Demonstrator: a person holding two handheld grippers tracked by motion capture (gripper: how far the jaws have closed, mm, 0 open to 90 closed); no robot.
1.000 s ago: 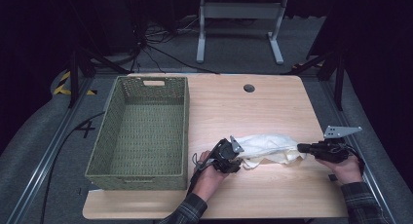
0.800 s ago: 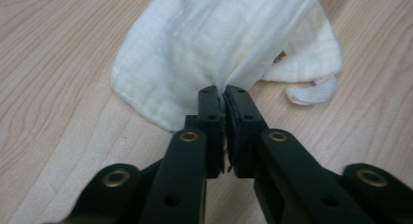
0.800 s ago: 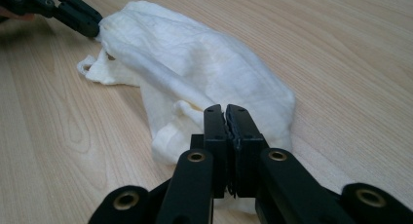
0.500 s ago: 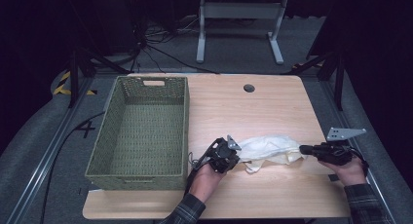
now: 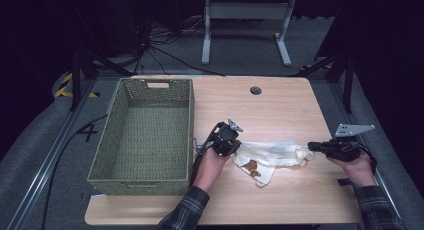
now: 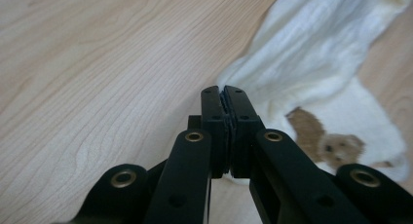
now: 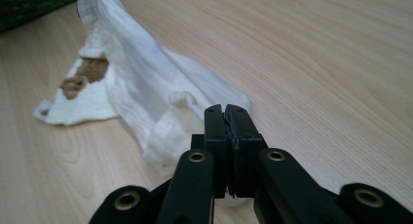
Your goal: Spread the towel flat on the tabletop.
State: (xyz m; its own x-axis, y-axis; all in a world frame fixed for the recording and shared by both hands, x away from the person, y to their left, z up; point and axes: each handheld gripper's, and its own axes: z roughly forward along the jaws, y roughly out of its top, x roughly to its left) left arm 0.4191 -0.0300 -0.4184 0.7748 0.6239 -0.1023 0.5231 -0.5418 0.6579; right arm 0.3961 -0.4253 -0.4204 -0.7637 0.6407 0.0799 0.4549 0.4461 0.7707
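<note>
Where the left claw (image 6: 224,90) is seen along its own jaws, these are pressed together, and a pale edge of the cloth (image 6: 311,48) is caught at their tip and shows again beneath them; it is judged to be gripping that end. From that tip the cloth is spread forward and to the right in the left gripper view, with a brown bear patch (image 6: 331,146) just beside the jaws.

The right claw (image 7: 225,108) is likewise closed, and a fold of the cloth (image 7: 141,87) is pinched under its tip, so the other end is taken to be held.

In the high view the cloth (image 5: 270,155) is laid on the table (image 5: 280,110) between the left claw (image 5: 235,149) and the right claw (image 5: 311,146). Its long axis is drawn from one tip to the other, across the table, and one corner is left hanging toward the person.

The basket (image 5: 191,120) is found just beyond the left claw, on the side away from the cloth, and well apart from the right claw. If the cloth is meant for the basket, it would have to be led by the left claw, which is the nearer, while the far end is carried the cloth's whole length by the right. A sagging middle could be dragged over the rim unless both ends are raised together.
</note>
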